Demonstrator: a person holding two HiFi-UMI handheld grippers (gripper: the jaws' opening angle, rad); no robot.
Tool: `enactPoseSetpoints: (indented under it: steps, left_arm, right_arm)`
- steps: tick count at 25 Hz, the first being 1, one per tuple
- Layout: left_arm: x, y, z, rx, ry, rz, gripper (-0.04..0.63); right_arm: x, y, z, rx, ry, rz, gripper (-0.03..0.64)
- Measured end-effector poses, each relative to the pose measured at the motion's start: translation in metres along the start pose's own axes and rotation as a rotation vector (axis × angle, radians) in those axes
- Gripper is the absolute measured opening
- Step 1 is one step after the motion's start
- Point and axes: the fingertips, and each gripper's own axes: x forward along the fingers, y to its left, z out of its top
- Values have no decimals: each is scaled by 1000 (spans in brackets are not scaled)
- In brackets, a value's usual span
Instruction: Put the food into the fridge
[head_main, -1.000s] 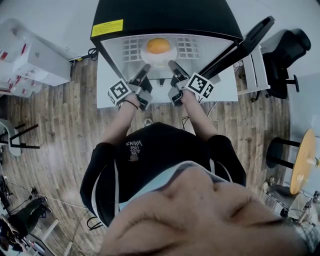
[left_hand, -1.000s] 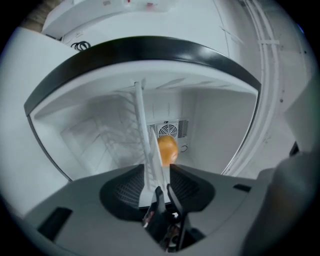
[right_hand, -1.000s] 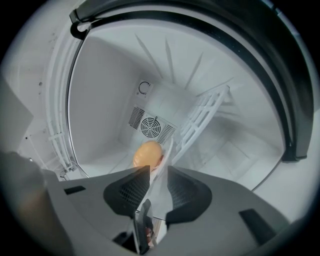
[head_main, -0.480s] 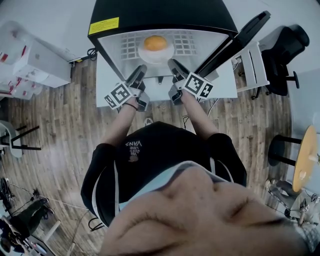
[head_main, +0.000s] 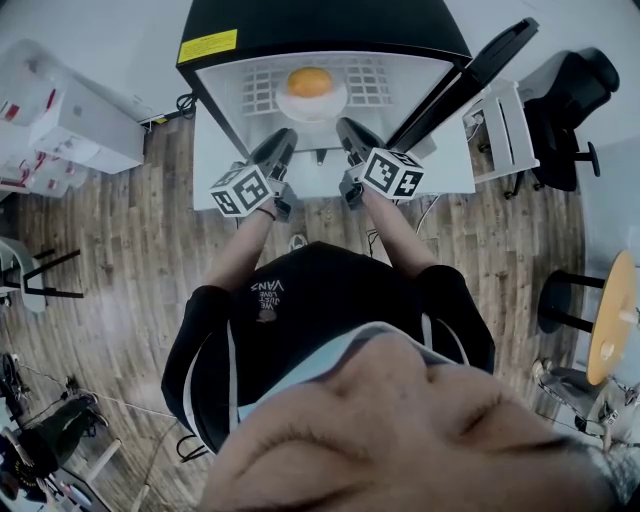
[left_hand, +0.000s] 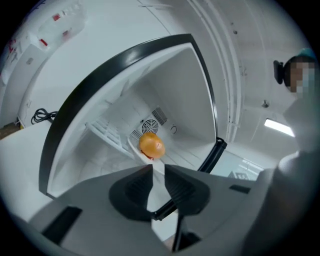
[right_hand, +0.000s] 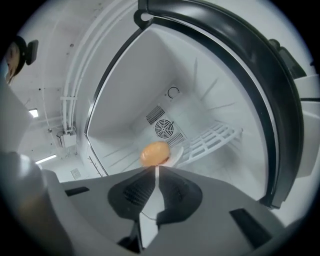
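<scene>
Orange and round, the food (head_main: 309, 81) sits on a white plate (head_main: 334, 101) on the wire shelf (head_main: 377, 88) inside the open fridge (head_main: 320, 25), in front of the small fan (right_hand: 163, 129) in the back wall, so the placing looks done. The left gripper (head_main: 283, 142) hangs just outside the opening; its jaws have just been closing, a narrow gap is left, and nothing is between them. The right gripper (head_main: 346, 130) is beside it, clenched on nothing, its tips all but meeting. What remains is probably the door (head_main: 470, 75), which stands swung out to the right. To do that well, draw both grippers clear of the opening first, then push the door's outer face evenly so the plate is not jolted. The fridge stands on a white platform (head_main: 212, 175) over a wood-plank floor (head_main: 120, 240), with a black office chair (head_main: 570, 100) and a round wooden table (head_main: 608, 320) off to the right.
</scene>
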Motion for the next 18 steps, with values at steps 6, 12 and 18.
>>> enactPoseSetpoints:
  steps: [6, 12, 18]
  left_arm:
    - [0, -10, -1, 182, 37, 9, 32]
    - [2, -12, -3, 256, 59, 25, 23]
    - [6, -9, -7, 305, 82, 35, 21]
  right_arm:
    - [-3, 3, -3, -67, 4, -6, 15]
    - [-2, 8, -7, -159, 24, -12, 12]
    - [3, 8, -13, -191, 45, -18, 12]
